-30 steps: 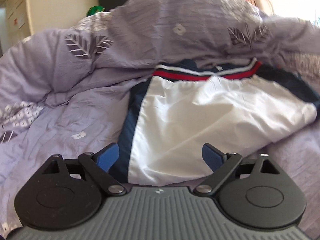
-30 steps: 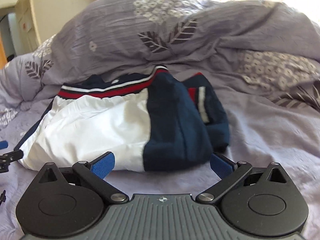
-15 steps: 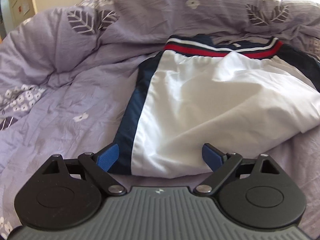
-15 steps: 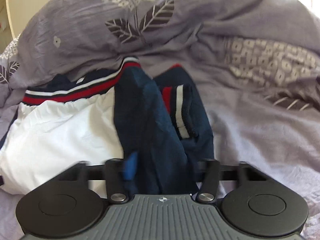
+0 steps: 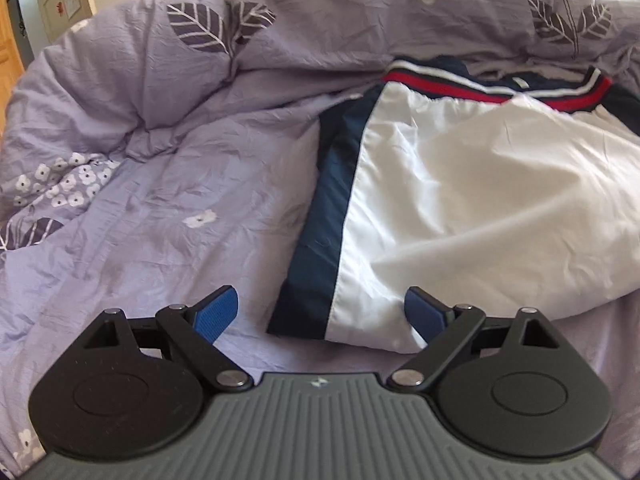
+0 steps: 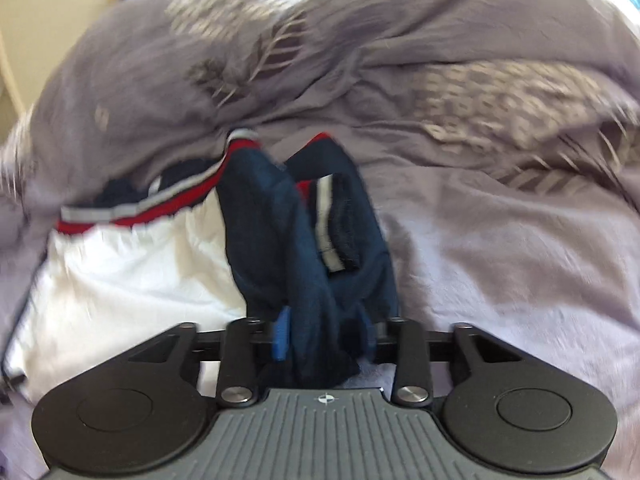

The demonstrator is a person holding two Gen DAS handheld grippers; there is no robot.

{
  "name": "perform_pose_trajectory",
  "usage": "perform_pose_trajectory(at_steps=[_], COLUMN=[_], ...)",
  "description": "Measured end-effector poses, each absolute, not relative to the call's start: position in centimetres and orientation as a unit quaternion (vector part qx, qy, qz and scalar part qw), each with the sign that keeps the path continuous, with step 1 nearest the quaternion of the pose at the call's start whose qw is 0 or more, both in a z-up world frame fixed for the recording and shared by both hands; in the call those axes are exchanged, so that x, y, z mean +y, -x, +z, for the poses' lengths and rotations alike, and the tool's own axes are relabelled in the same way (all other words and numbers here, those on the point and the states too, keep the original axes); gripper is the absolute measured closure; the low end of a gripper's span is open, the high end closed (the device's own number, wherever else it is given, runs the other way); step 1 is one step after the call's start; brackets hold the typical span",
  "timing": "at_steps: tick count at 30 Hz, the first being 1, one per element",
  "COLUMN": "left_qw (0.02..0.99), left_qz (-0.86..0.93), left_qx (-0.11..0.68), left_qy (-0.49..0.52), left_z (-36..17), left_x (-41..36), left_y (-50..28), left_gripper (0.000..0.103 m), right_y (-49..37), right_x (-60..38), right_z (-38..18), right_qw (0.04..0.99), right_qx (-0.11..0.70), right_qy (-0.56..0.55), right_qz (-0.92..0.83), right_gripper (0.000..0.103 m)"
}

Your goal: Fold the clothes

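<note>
My right hand-held gripper (image 6: pixel 324 336) clamps the jacket's navy sleeve (image 6: pixel 308 264), jaws just easing; left hand-held gripper (image 5: pixel 322 314) released; folding barely begun.

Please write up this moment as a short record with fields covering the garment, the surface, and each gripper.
garment: white and navy jacket with a red and white striped collar, lying partly folded
surface: crumpled lilac duvet printed with leaves and flowers
left gripper: fingers wide apart, astride the jacket's near hem corner, not pressing it
right gripper: closed on a bunched fold of the navy sleeve; jaws have just opened slightly, cloth between them
sleeve cuff: striped, lying on top of the navy fabric
image quality: right wrist view blurred
</note>
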State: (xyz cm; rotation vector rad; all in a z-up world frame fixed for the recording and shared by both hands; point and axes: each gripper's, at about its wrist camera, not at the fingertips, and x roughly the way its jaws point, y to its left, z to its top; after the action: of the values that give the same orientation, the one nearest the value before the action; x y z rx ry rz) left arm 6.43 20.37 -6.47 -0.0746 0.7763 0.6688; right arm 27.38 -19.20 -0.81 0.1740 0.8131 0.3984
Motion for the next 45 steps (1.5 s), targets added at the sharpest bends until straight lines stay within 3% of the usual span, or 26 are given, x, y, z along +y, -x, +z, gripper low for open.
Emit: perform_pose_trajectory(at_steps=[1, 2, 8, 10, 12, 15, 18, 23, 26, 28, 33, 35, 36, 37, 40, 45], left_qw=[0.874, 0.879, 0.917, 0.923, 0.923, 0.916, 0.906, 0.895, 0.897, 0.906, 0.888, 0.887, 0.887, 0.888, 0.888, 0.88], left_qz=[0.319, 0.316, 0.242, 0.22, 0.206, 0.202, 0.203, 0.205, 0.211, 0.208, 0.188, 0.192, 0.193, 0.192, 0.203, 0.253], left_qx=[0.363, 0.353, 0.313, 0.316, 0.324, 0.346, 0.371, 0.395, 0.389, 0.367, 0.417, 0.42, 0.42, 0.416, 0.411, 0.397], left_qy=[0.041, 0.047, 0.039, 0.022, 0.013, 0.021, 0.026, 0.019, 0.016, 0.003, -0.045, -0.011, 0.004, 0.016, 0.029, 0.061], left_z=[-6.0, -5.4, -3.0, -3.4, -4.0, -5.3, -7.0, -8.4, -7.8, -6.9, -8.9, -8.7, -8.5, -8.1, -7.5, -6.4], left_x=[20.4, 20.3, 17.1, 15.6, 14.5, 13.6, 13.8, 14.1, 13.8, 13.3, 12.4, 13.1, 13.5, 13.9, 15.2, 19.5], left_y=[-6.4, -6.5, -10.1, -11.9, -13.5, -14.9, -15.2, -14.7, -14.3, -14.0, -15.6, -15.5, -15.3, -14.9, -13.5, -9.6], left_gripper=[0.011, 0.011, 0.011, 0.01, 0.01, 0.01, 0.008, 0.001, 0.003, 0.003, 0.002, 0.0, 0.0, 0.0, 0.0, 0.002], right_y=[-27.1, -26.8, -25.7, -25.6, -25.6, -24.9, -25.1, -28.1, -28.0, -27.1, -28.6, -29.4, -29.4, -29.3, -29.1, -27.5], right_x=[-20.3, -21.3, -23.8, -22.8, -21.7, -19.8, -18.2, -18.2, -17.9, -17.8, -16.9, -16.3, -16.2, -16.2, -17.0, -15.2], right_z=[-0.7, -0.7, -2.2, -2.2, -2.2, -2.0, -2.5, -3.6, -3.2, -2.7, -4.1, -3.9, -3.3, -2.7, -1.6, 1.8], right_qw=[0.895, 0.894, 0.868, 0.868, 0.868, 0.886, 0.89, 0.865, 0.871, 0.879, 0.873, 0.871, 0.876, 0.881, 0.879, 0.905], right_qx=[0.39, 0.388, 0.409, 0.411, 0.413, 0.398, 0.401, 0.438, 0.42, 0.395, 0.415, 0.424, 0.415, 0.408, 0.4, 0.36], right_qy=[-0.112, -0.135, -0.221, -0.214, -0.206, -0.157, -0.121, -0.184, -0.202, -0.215, -0.21, -0.209, -0.203, -0.198, -0.221, -0.166], right_qz=[0.186, 0.177, 0.174, 0.178, 0.185, 0.18, 0.179, 0.163, 0.152, 0.157, 0.147, 0.138, 0.138, 0.137, 0.136, 0.154], right_gripper=[0.035, 0.031, 0.029, 0.022, 0.017, 0.019, 0.009, 0.0, 0.003, 0.013, 0.001, 0.011, 0.036, 0.052, 0.071, 0.088])
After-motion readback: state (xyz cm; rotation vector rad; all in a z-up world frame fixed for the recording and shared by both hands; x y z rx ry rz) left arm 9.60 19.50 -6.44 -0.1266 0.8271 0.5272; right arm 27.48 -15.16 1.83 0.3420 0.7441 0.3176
